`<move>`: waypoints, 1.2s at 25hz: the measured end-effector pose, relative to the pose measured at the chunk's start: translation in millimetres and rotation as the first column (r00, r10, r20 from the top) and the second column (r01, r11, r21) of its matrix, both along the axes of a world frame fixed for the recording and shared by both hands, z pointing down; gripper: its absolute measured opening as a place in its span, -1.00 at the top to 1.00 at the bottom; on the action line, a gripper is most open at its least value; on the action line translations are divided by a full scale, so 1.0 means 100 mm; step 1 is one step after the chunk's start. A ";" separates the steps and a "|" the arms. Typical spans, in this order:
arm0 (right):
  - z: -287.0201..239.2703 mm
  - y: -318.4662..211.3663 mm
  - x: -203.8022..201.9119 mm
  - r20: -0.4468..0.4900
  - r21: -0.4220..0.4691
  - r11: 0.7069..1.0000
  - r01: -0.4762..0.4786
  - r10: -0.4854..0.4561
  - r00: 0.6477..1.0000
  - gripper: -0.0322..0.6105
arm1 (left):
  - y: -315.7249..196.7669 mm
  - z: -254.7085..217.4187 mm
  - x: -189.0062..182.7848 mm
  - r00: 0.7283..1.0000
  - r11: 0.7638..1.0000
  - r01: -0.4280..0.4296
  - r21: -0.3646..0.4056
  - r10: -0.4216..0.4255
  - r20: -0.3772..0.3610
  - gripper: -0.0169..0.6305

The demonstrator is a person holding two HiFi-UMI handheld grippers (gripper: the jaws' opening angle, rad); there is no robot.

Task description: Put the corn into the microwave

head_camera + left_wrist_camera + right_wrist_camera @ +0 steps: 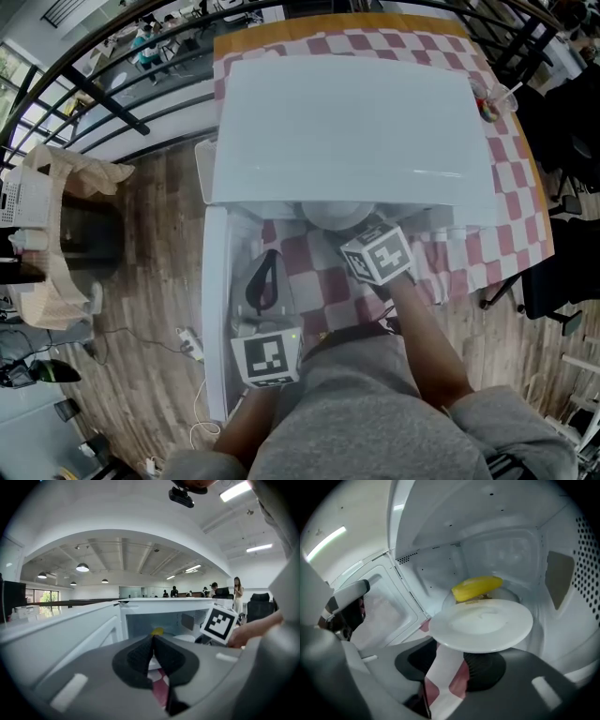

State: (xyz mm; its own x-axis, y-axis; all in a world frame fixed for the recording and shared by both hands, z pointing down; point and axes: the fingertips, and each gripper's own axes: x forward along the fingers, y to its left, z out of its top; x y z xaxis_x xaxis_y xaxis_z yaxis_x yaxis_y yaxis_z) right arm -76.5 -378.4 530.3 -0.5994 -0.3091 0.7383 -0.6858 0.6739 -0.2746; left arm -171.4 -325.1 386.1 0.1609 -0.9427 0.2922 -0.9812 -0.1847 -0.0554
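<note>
The jaws of the right gripper (452, 667) stand partly apart, and only the checked cloth (445, 686) shows through the gap; they pinch nothing, though the near rim of the white plate (483, 623) lies just over their tips, and I cannot tell whether it touches them; the jaws of the left gripper (153, 656) are pressed together with nothing between, and it points from outside into the open microwave (347, 131). The corn (477, 588) is already inside the cavity, at the far rim of the plate; whether it rests on the plate or just behind it is not clear. I judge that the plate is not fully seated, since it looks tilted near the mouth; a push under its rim could tip it, and the round corn would then roll away; a plate left sticking out could also stop the door (384, 606) from shutting.
</note>
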 end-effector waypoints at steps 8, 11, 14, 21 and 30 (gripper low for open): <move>0.04 0.01 -0.08 0.067 -0.149 0.988 0.043 -0.033 0.997 0.55 | -0.01 0.01 -0.01 1.000 1.000 0.004 -0.015 -0.005 -0.018 0.92; 0.02 -0.16 -0.09 0.045 -0.094 0.996 -0.008 0.012 0.999 0.90 | -0.03 0.00 -0.02 1.000 1.000 0.008 -0.009 -0.008 -0.014 0.92; 0.03 -0.21 -0.10 0.026 -0.045 0.998 -0.051 0.052 0.998 0.90 | -0.04 0.01 -0.01 1.000 1.000 0.006 -0.009 -0.007 -0.009 0.92; 0.18 0.09 -0.05 -0.107 -0.039 0.998 0.053 -0.057 0.993 0.49 | -0.06 0.02 0.02 1.000 1.000 0.001 -0.011 -0.001 -0.014 0.92; -0.10 -0.04 0.10 -0.037 0.219 0.974 -0.060 0.070 0.997 0.64 | 0.00 -0.01 0.10 1.000 1.000 -0.019 0.002 0.019 -0.014 0.92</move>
State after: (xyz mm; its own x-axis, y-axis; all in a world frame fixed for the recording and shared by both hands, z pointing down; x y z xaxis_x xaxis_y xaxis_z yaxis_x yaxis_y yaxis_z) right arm -67.0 -382.6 520.5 -0.5412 -0.5027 0.6741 -0.7383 0.6678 -0.0947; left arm -161.4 -324.7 384.6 0.1834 -0.9399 0.2880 -0.9782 -0.2036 -0.0415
